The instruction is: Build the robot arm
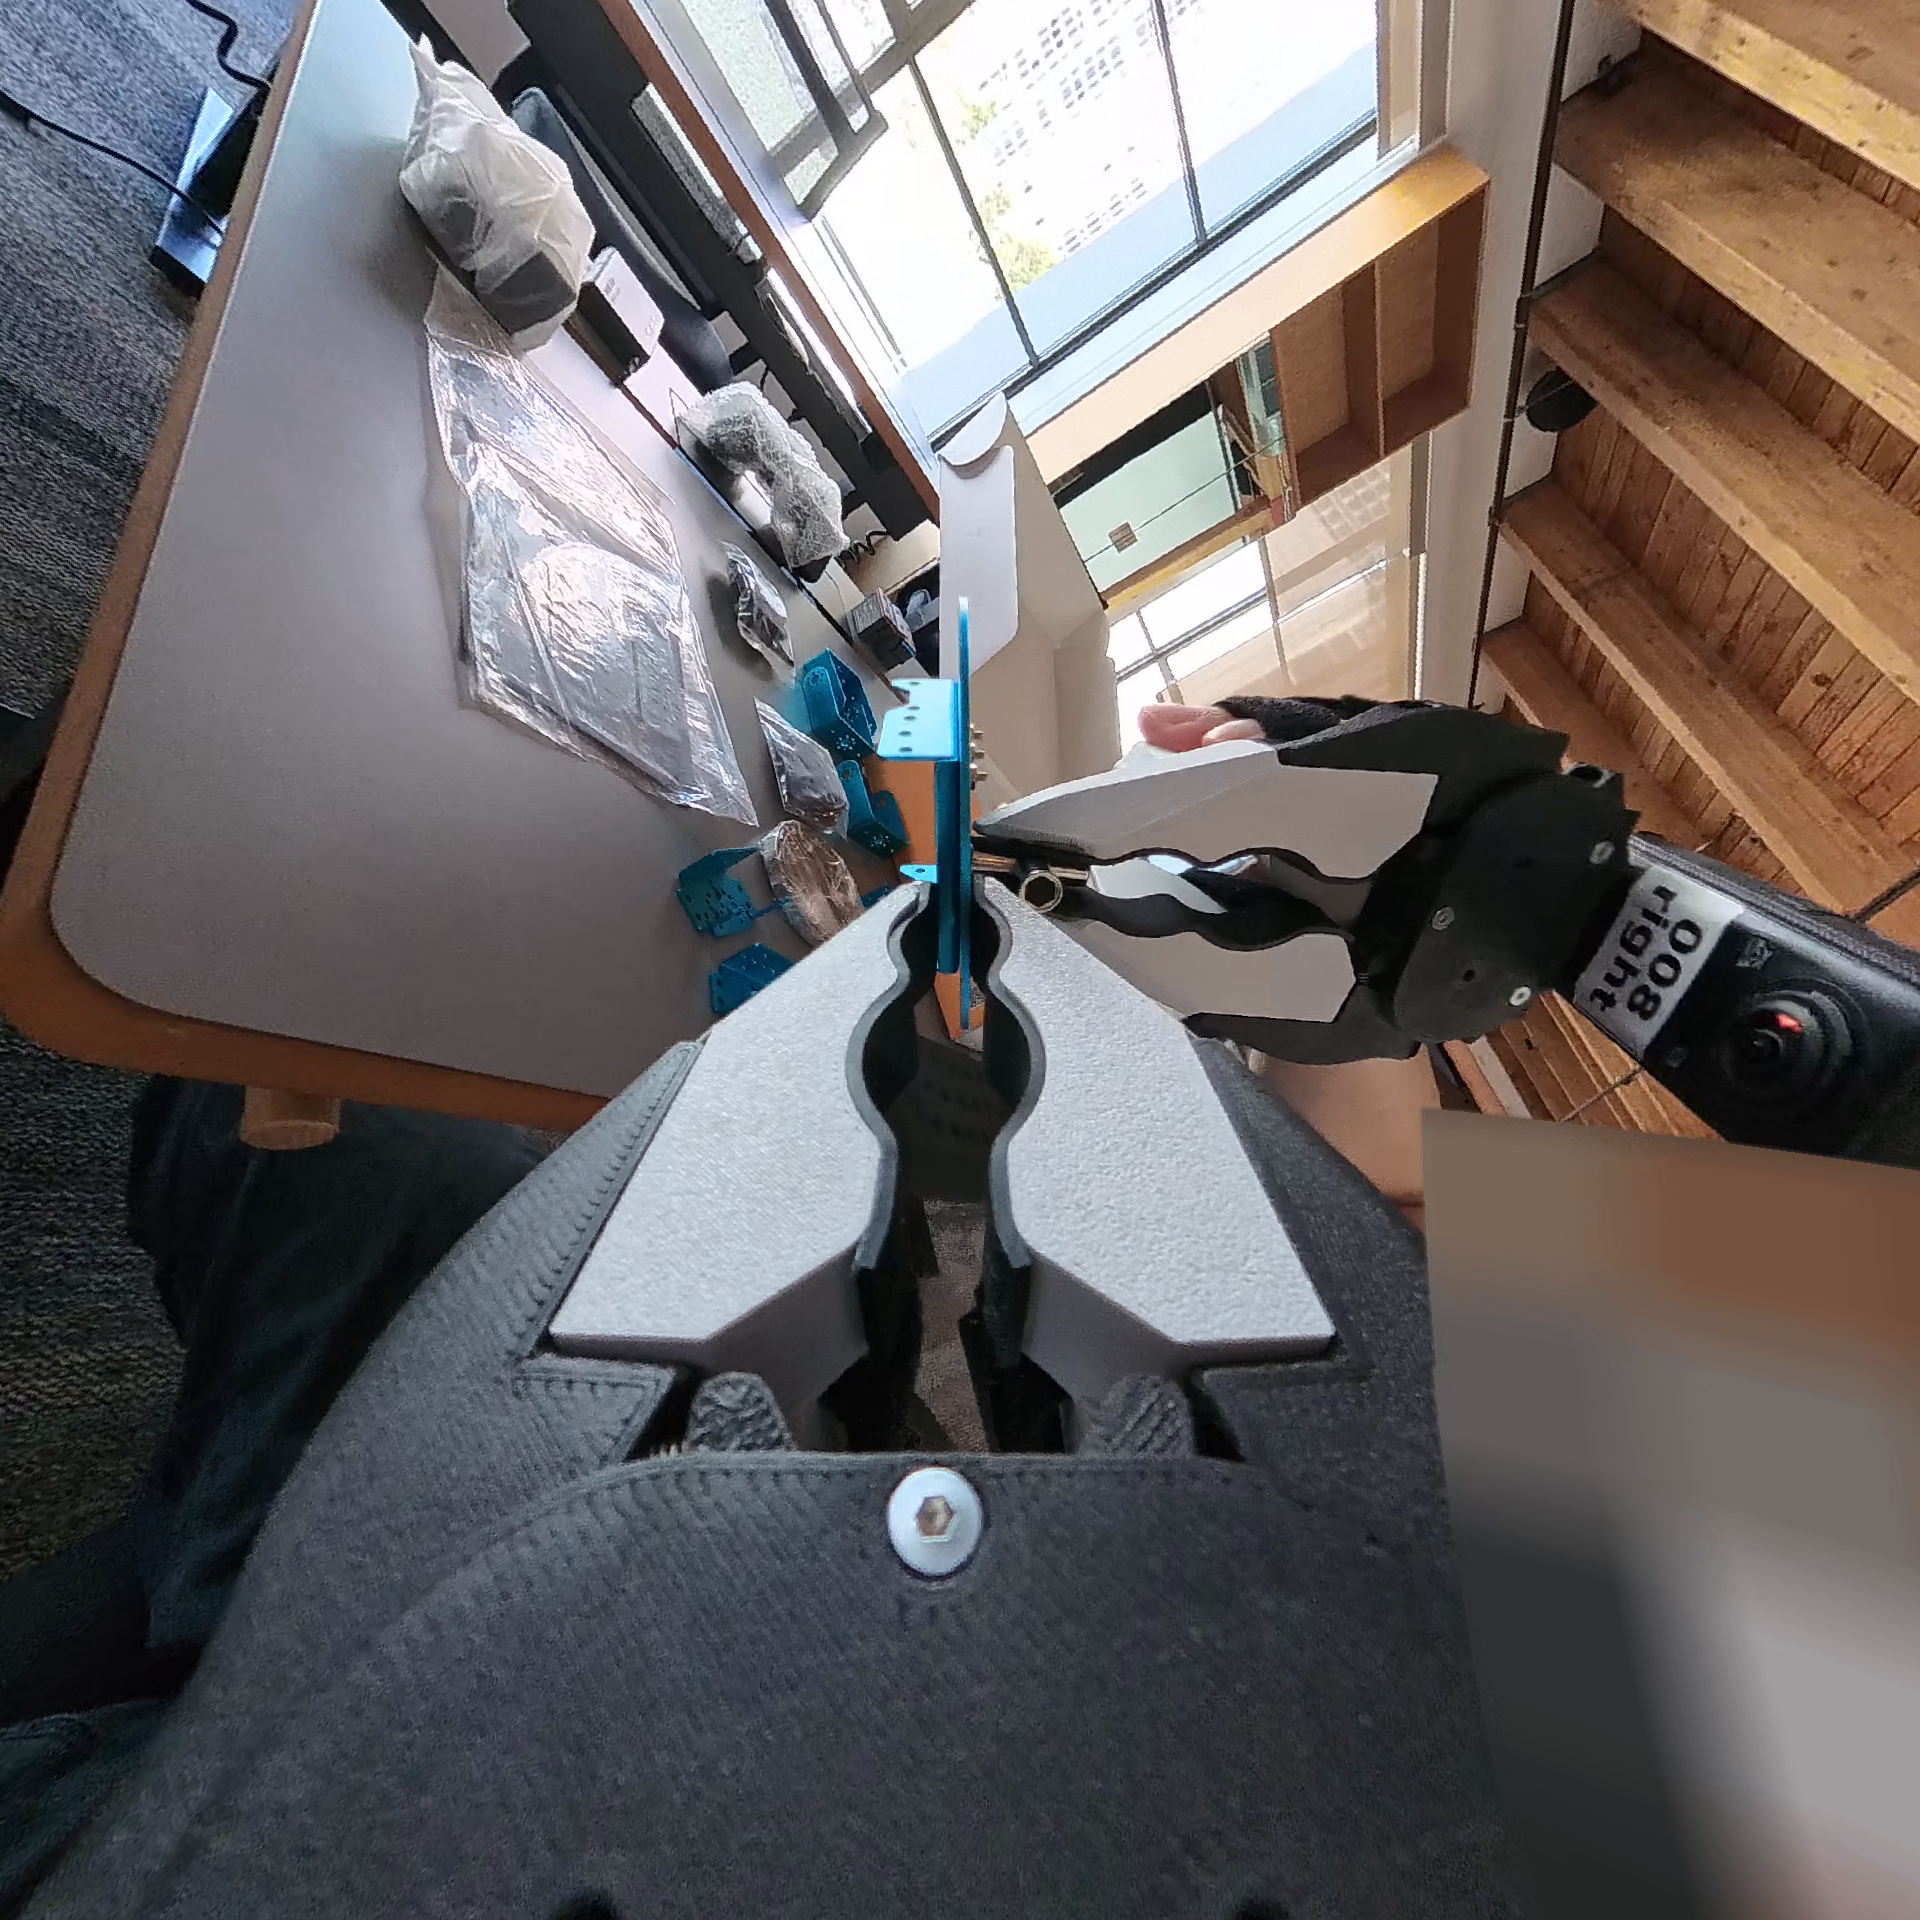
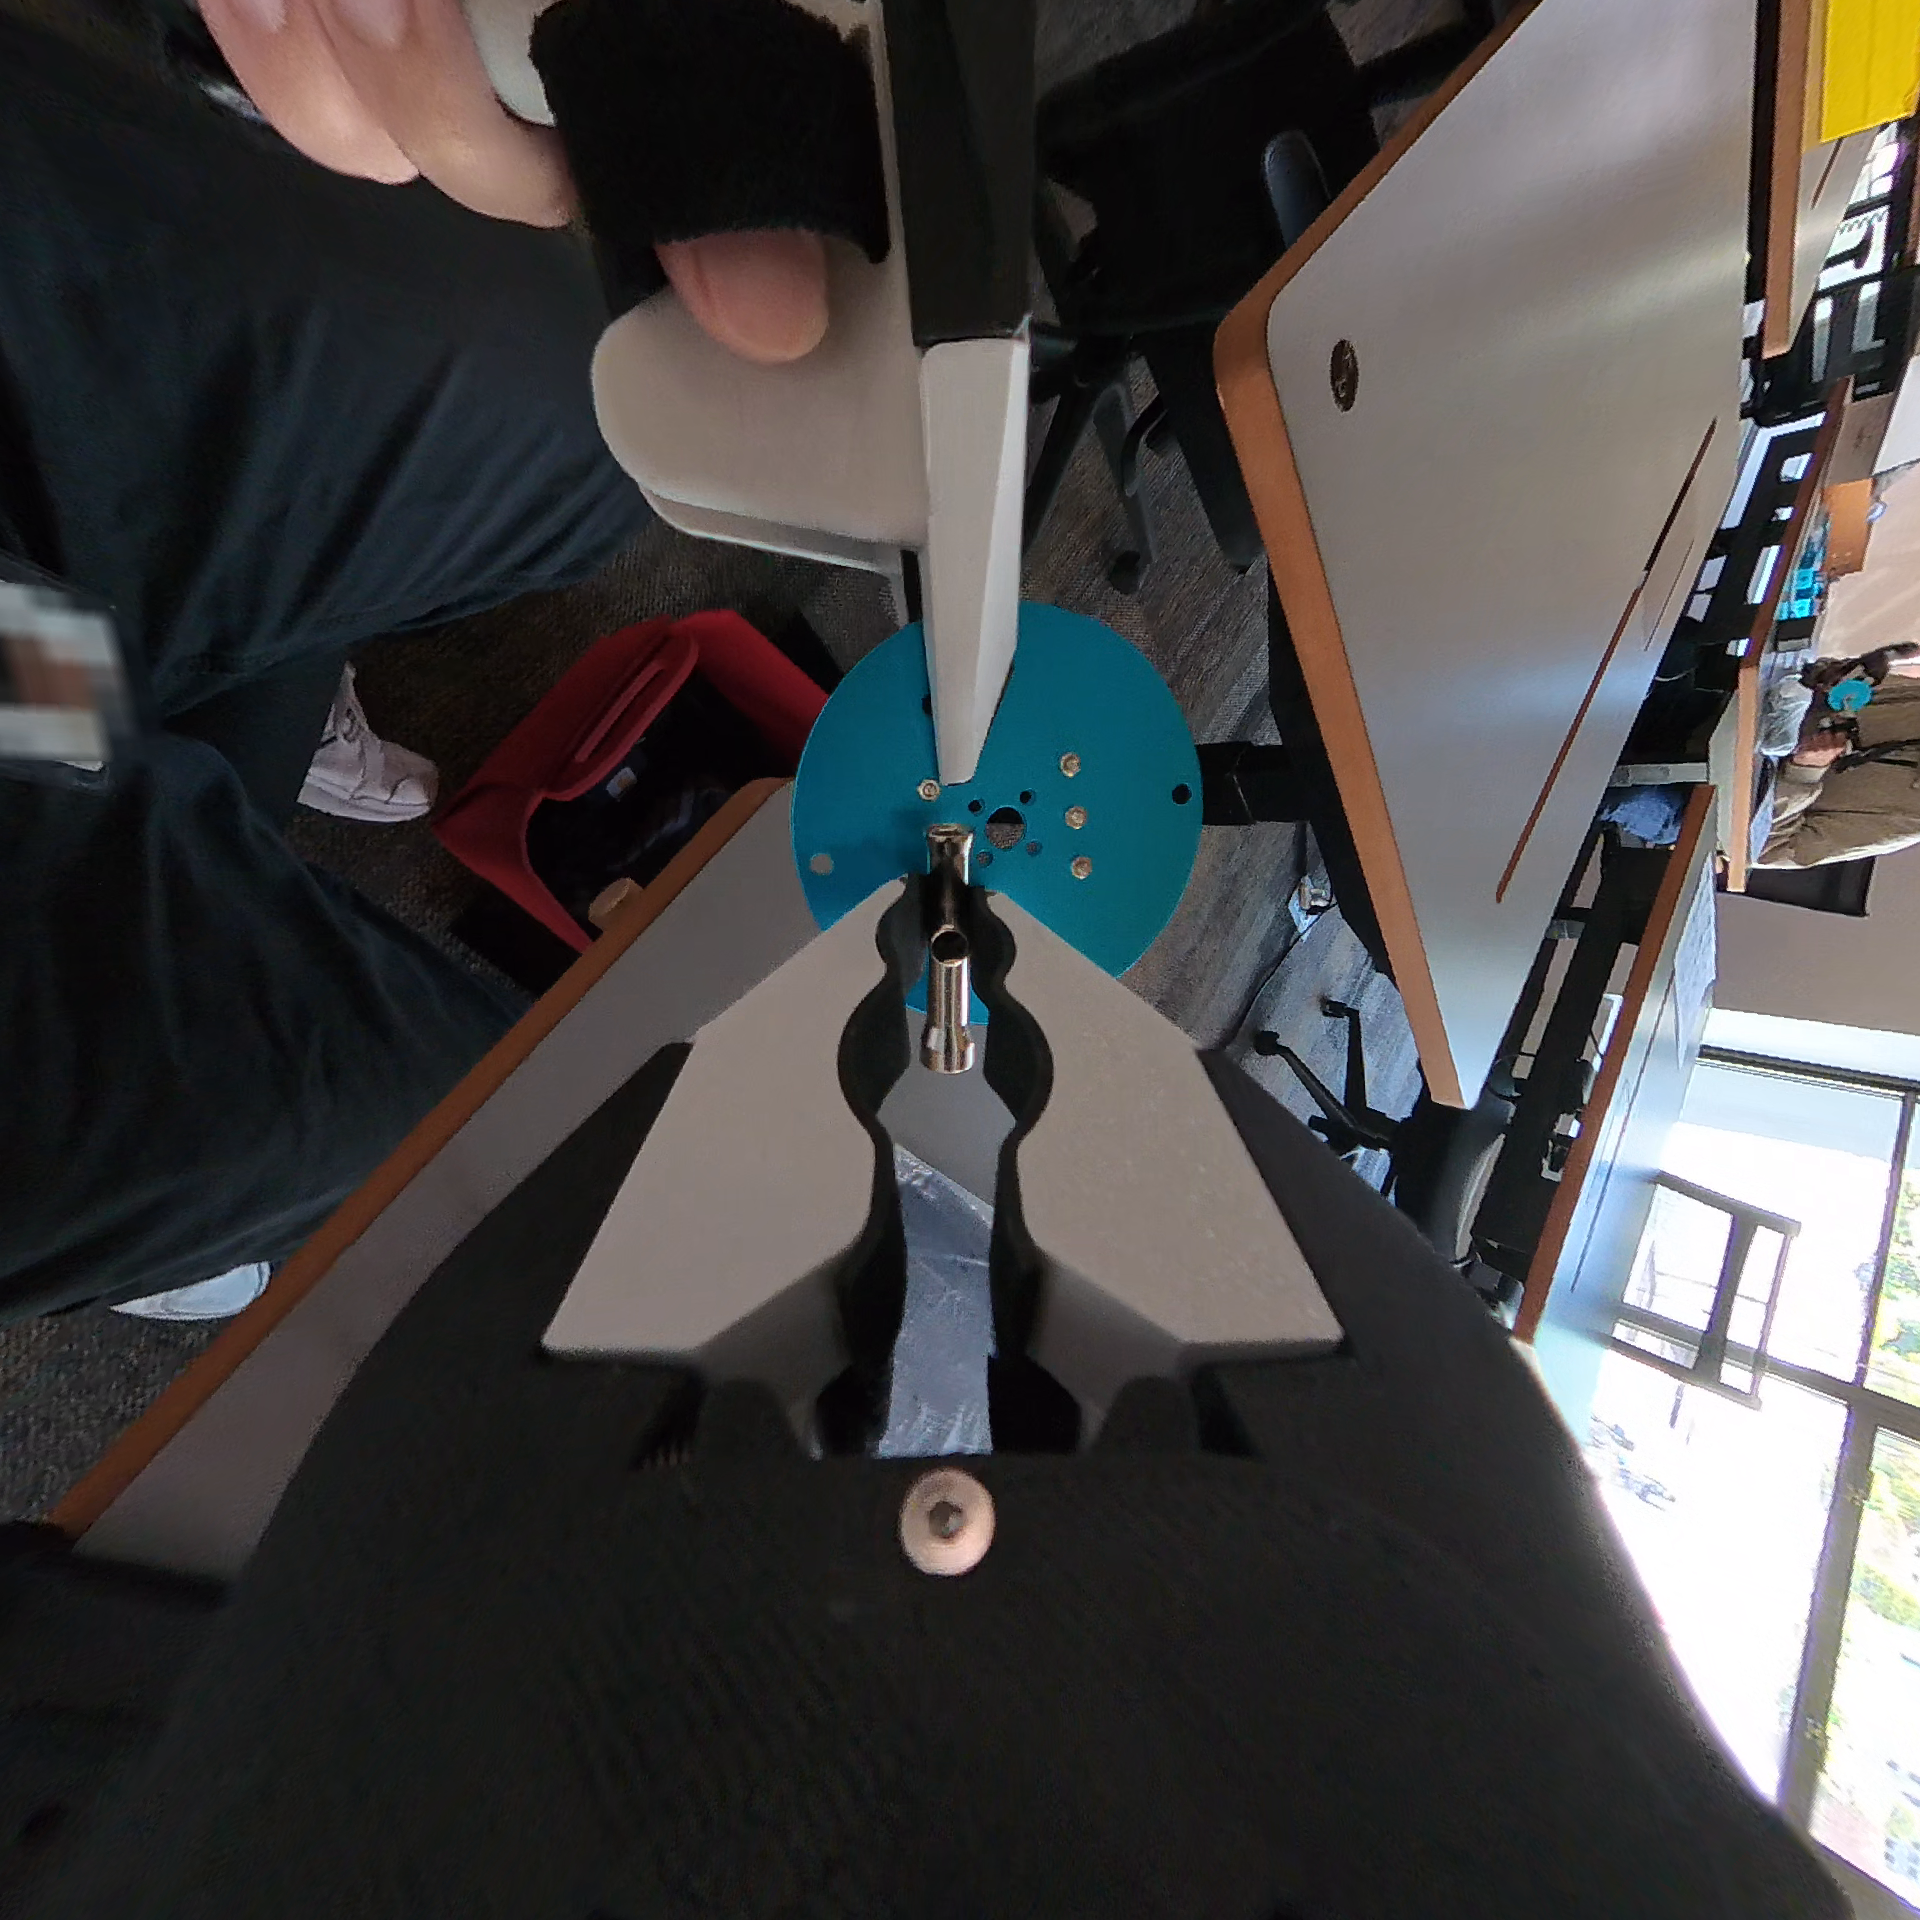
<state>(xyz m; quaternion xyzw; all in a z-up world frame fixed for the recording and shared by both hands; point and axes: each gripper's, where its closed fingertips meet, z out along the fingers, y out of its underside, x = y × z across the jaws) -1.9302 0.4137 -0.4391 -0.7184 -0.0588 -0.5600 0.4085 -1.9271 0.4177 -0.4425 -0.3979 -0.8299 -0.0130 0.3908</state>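
Note:
My left gripper (image 1: 954, 920) is shut on a round blue metal plate (image 1: 956, 790), which shows edge-on and upright above the table edge. A blue angle bracket (image 1: 920, 722) is fixed to the plate's far side. The right wrist view shows the plate's face (image 2: 1101, 727) with several holes and small nuts, and the left gripper (image 2: 961, 764) clamping it from above. My right gripper (image 2: 948, 894) is shut on a small silver cross-shaped socket wrench (image 2: 948, 997). The wrench tip is pressed against the plate beside the centre hole. The right gripper also shows in the left wrist view (image 1: 997, 847).
A grey table (image 1: 312, 727) with a wood edge holds plastic bags (image 1: 582, 623), wrapped parts and several loose blue brackets (image 1: 836, 707). A red bag (image 2: 623, 769) lies on the floor by a person's legs. Another table (image 2: 1507, 520) and a distant person (image 2: 1829, 769) stand behind.

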